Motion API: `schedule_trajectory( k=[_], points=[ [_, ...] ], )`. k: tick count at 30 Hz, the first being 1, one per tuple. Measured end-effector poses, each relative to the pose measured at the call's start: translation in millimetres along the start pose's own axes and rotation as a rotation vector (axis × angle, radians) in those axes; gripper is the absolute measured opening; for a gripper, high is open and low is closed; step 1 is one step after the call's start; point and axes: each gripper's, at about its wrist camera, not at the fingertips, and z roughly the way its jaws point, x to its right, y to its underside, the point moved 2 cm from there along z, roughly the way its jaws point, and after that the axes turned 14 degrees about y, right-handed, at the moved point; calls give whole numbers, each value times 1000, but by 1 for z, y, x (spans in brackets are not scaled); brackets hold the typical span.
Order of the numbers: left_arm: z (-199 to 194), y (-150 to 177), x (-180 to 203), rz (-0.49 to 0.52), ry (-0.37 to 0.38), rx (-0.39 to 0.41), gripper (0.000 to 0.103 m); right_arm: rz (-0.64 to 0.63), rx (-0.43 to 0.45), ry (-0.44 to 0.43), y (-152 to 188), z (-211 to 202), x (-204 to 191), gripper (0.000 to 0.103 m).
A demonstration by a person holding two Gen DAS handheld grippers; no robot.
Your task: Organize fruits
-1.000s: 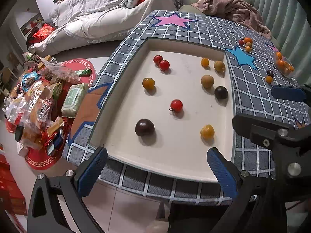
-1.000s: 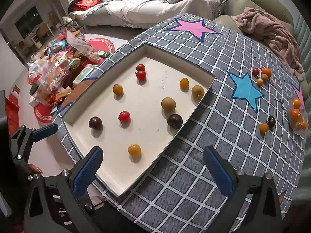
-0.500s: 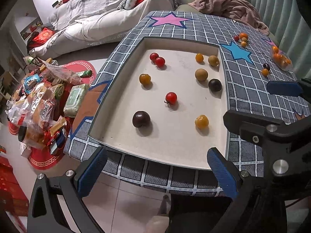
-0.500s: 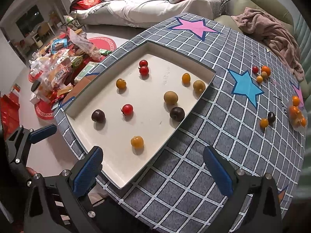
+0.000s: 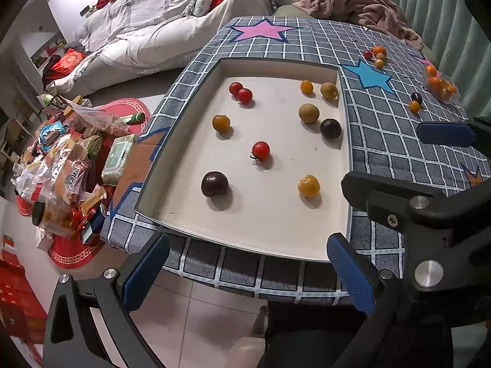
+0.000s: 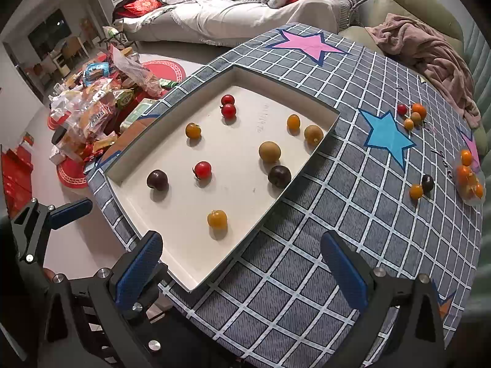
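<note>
A shallow white tray [image 5: 270,233] [image 6: 184,263] sits sunk in a grey checked tablecloth. It holds several small fruits: red tomatoes [image 5: 260,149] [image 6: 202,169], dark plums [image 5: 214,184] [image 6: 157,179], orange ones [image 5: 308,185] [image 6: 217,219] and a brown one [image 5: 308,113] [image 6: 269,151]. More small fruits lie on the cloth at the far right [image 5: 415,101] [image 6: 421,187]. My left gripper [image 5: 248,273] is open and empty, off the tray's near edge. My right gripper [image 6: 242,270] is open and empty above the tray's near corner.
A clear bag of orange fruits [image 5: 440,83] [image 6: 469,178] lies at the cloth's right edge. A pile of snack packets [image 5: 64,165] [image 6: 92,113] sits on the floor to the left. A sofa [image 5: 159,27] and a pink blanket [image 6: 429,55] lie beyond the table.
Both grippers have drawn back from the table a little, so the tray and fruits look smaller and farther. No fruit has moved. Both grippers stay open.
</note>
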Motion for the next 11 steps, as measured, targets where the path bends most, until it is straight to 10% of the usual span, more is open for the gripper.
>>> schedule_trajectory(
  k=[11],
  points=[
    [-5,1,10,34,-9,22,103,14,5,-8,4,-2,4,103]
  ],
)
